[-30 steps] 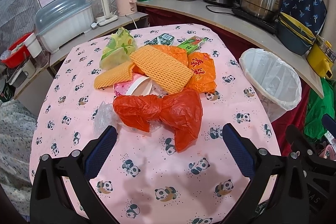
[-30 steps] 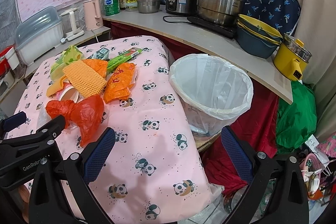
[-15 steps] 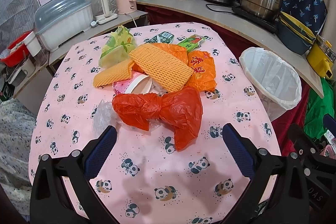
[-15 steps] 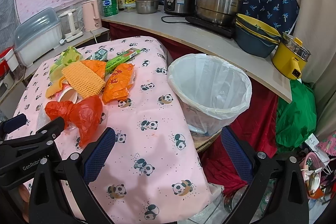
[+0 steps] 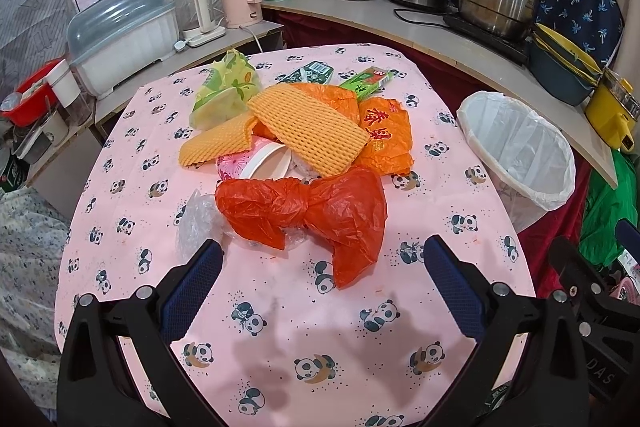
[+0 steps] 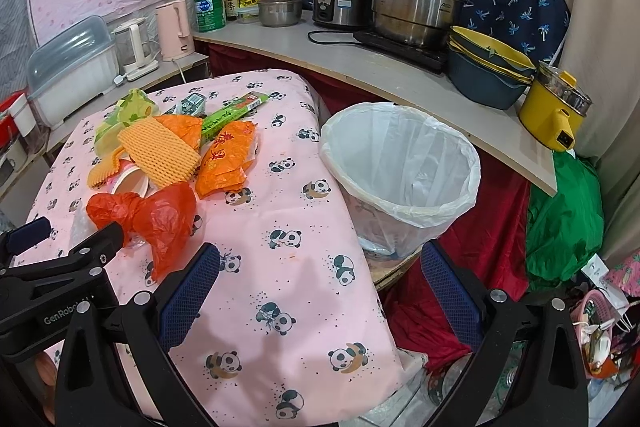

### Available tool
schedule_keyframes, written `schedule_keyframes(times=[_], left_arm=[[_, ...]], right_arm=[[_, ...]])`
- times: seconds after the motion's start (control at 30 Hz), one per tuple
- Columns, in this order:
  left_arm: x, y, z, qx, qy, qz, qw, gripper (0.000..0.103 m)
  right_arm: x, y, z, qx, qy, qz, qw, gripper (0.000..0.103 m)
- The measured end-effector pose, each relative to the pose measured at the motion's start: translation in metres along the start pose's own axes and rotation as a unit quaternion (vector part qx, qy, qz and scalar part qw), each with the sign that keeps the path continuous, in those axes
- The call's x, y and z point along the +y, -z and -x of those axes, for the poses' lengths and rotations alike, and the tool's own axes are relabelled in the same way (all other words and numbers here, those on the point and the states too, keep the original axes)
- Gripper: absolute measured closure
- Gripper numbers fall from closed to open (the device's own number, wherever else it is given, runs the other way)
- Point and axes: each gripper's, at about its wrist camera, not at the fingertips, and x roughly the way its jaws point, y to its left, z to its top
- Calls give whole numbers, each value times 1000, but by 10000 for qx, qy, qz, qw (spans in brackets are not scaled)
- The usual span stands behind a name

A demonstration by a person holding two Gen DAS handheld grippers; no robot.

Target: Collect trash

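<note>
Nothing is picked up yet: the left gripper (image 5: 320, 267) hangs spread wide and empty, with the red plastic bag (image 5: 320, 207) at its twelve o'clock, nearest of the trash pile. The right gripper (image 6: 320, 275) is equally wide and empty, the lined bin (image 6: 400, 163) at its one o'clock. Next, I judge, the left must drop over the bag's knotted middle and pinch.

Both views over shared table (image 5: 280, 327)

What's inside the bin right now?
The bin shows only its white liner, with no trash visible on the walls; its very bottom is hidden by the near rim.
</note>
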Motion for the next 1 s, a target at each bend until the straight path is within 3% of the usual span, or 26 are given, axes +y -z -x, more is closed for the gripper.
schedule_keyframes(times=[1.0], left_arm=[[5, 2, -4, 68, 60, 122, 9999, 7]], right_arm=[[0, 0, 0, 2, -1, -18, 10000, 7]])
